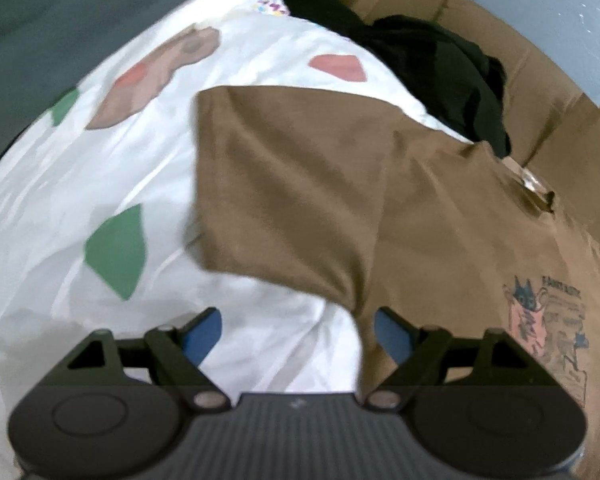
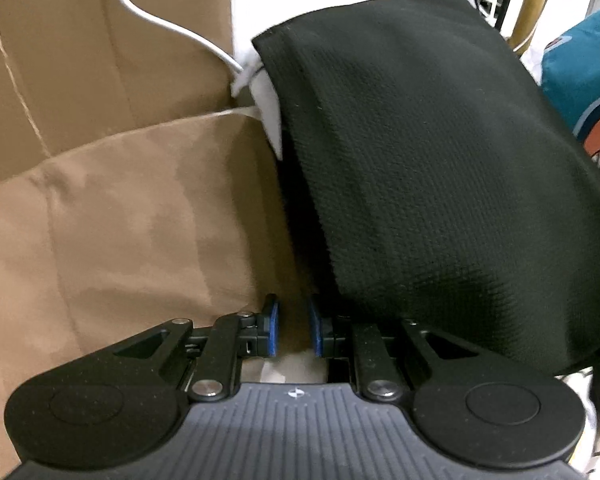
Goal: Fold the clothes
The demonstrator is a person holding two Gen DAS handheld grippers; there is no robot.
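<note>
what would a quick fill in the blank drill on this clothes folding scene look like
1. The brown t-shirt lies on a ____ sheet with coloured patches.
2. The left gripper has its jaws ____.
3. The fabric draped beside the right gripper is ____ in colour.

Missing words: white; open; black

Left wrist view: looking down and forward, from close above, across the white patterned sheet (image 1: 260,60), with the brown T-shirt (image 1: 300,168) filling the middle and right. Right wrist view: sitting lower and nearer, facing forward along brown fabric (image 2: 140,220), tight against a black knit cloth (image 2: 440,160). Sharing, it seems, the brown cloth, the black garment (image 1: 452,76) and the cardboard (image 1: 540,92) behind (image 2: 80,60).
</note>
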